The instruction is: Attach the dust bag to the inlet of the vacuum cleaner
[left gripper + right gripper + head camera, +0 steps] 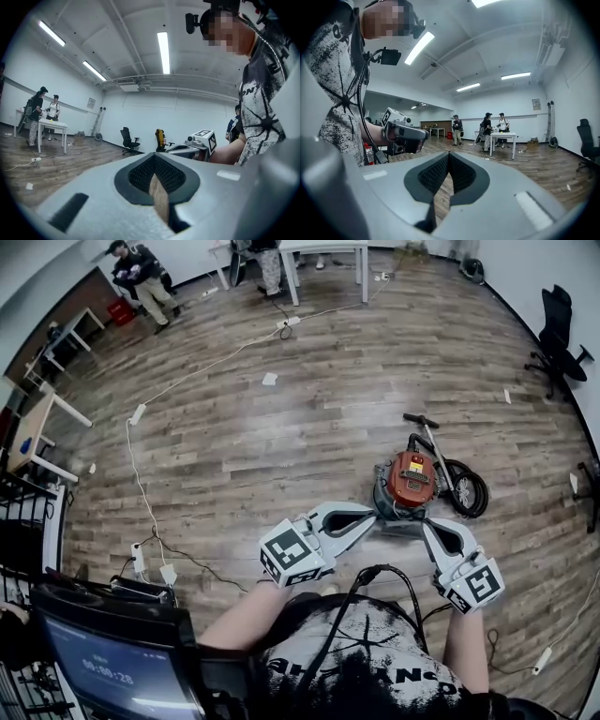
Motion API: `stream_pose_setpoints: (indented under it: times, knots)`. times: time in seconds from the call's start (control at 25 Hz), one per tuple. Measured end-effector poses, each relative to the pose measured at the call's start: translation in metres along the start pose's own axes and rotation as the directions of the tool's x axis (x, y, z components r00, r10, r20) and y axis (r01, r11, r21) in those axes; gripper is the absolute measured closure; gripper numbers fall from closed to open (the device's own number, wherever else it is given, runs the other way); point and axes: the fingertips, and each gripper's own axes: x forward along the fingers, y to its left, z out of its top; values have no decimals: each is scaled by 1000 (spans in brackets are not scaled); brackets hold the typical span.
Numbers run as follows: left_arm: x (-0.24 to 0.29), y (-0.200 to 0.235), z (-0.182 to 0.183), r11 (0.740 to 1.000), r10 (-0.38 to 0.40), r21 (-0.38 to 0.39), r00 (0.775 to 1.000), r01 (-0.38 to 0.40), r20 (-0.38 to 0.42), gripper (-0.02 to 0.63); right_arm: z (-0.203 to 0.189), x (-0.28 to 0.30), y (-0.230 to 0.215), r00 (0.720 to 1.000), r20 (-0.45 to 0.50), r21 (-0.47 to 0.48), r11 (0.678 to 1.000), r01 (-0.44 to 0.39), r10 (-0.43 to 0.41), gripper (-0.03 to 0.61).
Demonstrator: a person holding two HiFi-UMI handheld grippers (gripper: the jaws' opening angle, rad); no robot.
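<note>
- The squat, drum-shaped vacuum cleaner (411, 498), with a dark body and a red-orange lid (412, 476), stands upright on the brown wooden plank floor (281, 446); a black coiled hose (467, 489) lies just beside it on the right
- No dust bag can be made out in any view, and the inlet is too small to tell apart; the lid sits on the drum
- As a judgement, this fits two stages: a bag already seated inside under the lid, or a bag out of sight and yet to be brought to the inlet; the pictures do not settle which
- The grey left gripper (372, 517), with its marker cube, is held in front of the chest, pointing about level and inward; its own view shows the jaws pressed together with nothing between them, only floor showing through the slit
- The grey right gripper (425, 525) mirrors it, tilted slightly down, its jaws likewise closed on nothing
- The two tips come near each other, well above the vacuum cleaner, touching neither it nor the hose
</note>
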Motion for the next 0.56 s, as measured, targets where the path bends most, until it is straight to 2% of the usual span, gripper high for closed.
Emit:
stream_pose_setpoints:
  times: [0.32, 0.56]
  knots:
    - [1, 1, -1, 1000, 13, 11, 1000, -13, -6, 612, 0, 2, -1, 1000, -16, -21, 999, -26, 26, 574]
    - [0, -9, -3, 1000, -21, -8, 1000, 21, -18, 612, -7, -4, 19, 996, -77, -30, 998, -48, 45, 572]
